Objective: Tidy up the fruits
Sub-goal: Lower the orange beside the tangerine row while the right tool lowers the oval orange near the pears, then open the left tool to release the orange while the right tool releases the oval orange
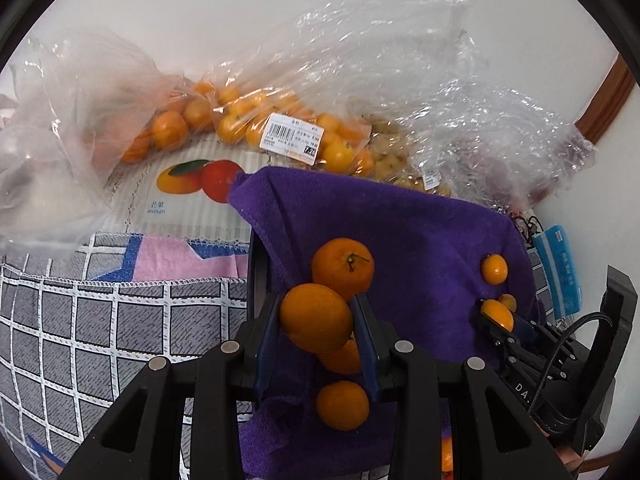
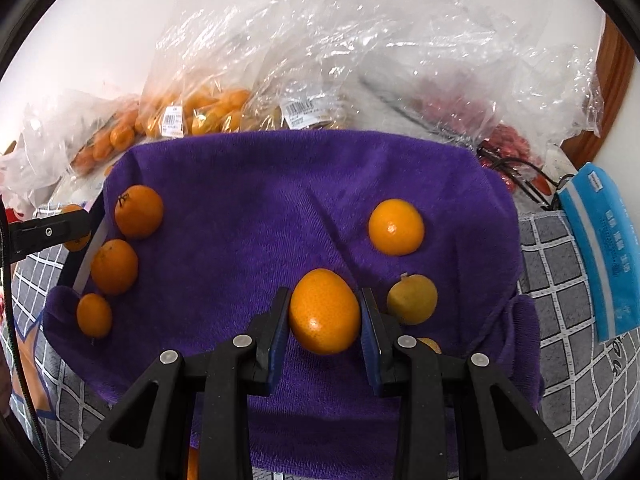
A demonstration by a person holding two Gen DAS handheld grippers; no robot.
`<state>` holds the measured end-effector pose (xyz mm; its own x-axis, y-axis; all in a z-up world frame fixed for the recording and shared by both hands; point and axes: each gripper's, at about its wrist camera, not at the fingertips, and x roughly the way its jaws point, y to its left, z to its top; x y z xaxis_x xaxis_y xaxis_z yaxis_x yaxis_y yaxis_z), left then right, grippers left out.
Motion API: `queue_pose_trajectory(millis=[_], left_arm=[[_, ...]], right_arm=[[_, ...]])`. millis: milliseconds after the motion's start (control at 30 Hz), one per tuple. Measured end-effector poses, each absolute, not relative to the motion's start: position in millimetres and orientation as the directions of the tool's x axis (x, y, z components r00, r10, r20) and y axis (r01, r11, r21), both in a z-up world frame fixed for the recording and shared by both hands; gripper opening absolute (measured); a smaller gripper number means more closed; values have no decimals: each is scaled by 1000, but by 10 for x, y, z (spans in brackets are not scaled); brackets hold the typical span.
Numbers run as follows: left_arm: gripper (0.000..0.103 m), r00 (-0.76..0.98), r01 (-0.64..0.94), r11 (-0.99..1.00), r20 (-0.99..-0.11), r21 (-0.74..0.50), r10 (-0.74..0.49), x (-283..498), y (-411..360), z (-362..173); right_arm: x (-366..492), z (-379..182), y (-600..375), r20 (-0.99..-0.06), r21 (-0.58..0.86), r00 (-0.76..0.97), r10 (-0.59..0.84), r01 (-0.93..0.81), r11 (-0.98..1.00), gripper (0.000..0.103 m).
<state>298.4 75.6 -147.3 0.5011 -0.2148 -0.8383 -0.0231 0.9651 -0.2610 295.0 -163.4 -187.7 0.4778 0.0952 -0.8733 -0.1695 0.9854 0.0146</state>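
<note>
A purple towel carries several loose orange fruits. My left gripper is shut on one orange, held just above three others on the towel's left side. My right gripper is shut on an oval orange over the towel's near right part, beside a yellowish fruit and a round orange. The left wrist view shows the right gripper at the right with its fruit. In the right wrist view, my left gripper's finger shows at the far left.
Clear plastic bags of oranges lie behind the towel, with a bag of red fruit at the back right. A blue packet lies right of the towel. A grey checked cloth and a mango-printed mat cover the surface.
</note>
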Motion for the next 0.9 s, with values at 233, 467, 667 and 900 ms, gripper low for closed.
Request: queue_pose_trajectory(millis=[233,467,667,900], left_arm=[[34,474,-39,967,-857,-251,-203,3010,780,-1575],[34,481,-35,972,-857,-233,-188,3003,764,-1581],[34,483,-35,968,-852,-247,-200,3004,770,-1591],[35,481,-8,959,-842,-282,-244,2981,765,-1595]], right_arm=[[2974,-1935,-1593,-874,0,479,86,-177,984,33],[2944,-1941,-1597,-867,-3,491,89,-184,983,33],[2926,-1946,-1592,-862,-9,498,88,-189,982,33],[2895,-1928,-1595,-861,-7,499,95,-198,980,33]])
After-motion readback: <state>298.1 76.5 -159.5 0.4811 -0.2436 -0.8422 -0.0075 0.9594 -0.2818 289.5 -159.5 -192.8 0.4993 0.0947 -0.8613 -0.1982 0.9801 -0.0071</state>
